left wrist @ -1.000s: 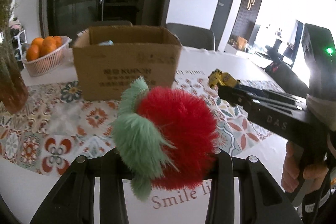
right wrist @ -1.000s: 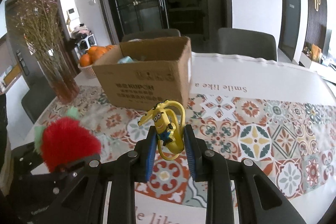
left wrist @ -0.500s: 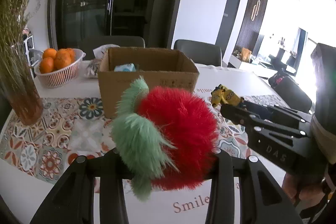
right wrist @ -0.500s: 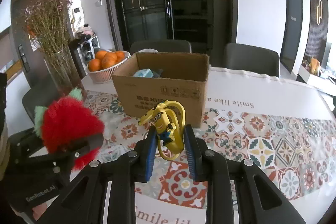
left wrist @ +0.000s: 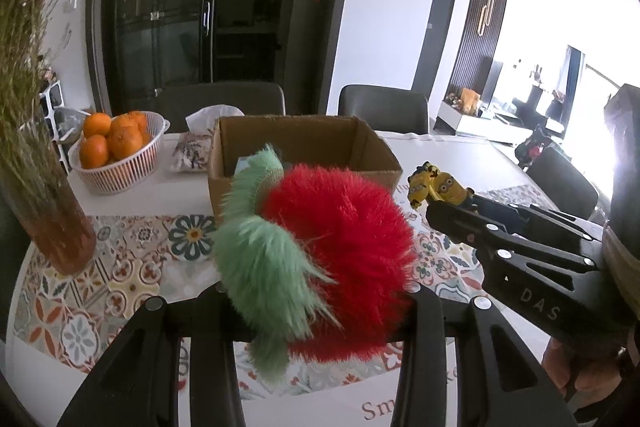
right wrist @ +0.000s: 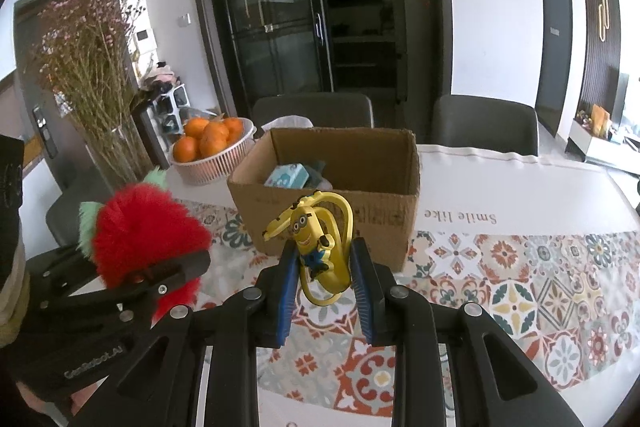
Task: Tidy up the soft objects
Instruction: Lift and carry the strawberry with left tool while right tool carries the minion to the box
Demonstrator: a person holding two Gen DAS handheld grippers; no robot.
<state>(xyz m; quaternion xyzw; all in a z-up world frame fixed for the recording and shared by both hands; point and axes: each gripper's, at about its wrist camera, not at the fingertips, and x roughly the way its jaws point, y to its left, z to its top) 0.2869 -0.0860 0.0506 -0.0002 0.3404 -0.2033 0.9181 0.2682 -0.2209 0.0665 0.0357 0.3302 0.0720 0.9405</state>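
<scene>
A fluffy red toy [left wrist: 340, 251] with green leaf-like tufts is clamped in my left gripper [left wrist: 316, 303], which is shut on it; its fur hides the pads. The same red toy [right wrist: 144, 239] shows at the left of the right wrist view. My right gripper [right wrist: 324, 267] is shut on a yellow minion banana toy [right wrist: 316, 247], which stands upright between the blue pads [right wrist: 290, 279]. That minion toy [left wrist: 436, 185] also appears at the tip of the right gripper in the left wrist view. Both toys hang above the table, short of an open cardboard box [right wrist: 332, 215] that holds a light blue packet [right wrist: 286, 175].
A white basket of oranges [left wrist: 116, 151] and a tissue pack [left wrist: 192, 147] sit left of the box [left wrist: 224, 183]. A vase of dried flowers [left wrist: 44, 203] stands at the table's left edge. A patterned runner [right wrist: 520, 291] covers the table. Dark chairs [right wrist: 484, 123] line the far side.
Both grippers rose and moved toward the box with their toys still held. The box's inside now shows from above.
</scene>
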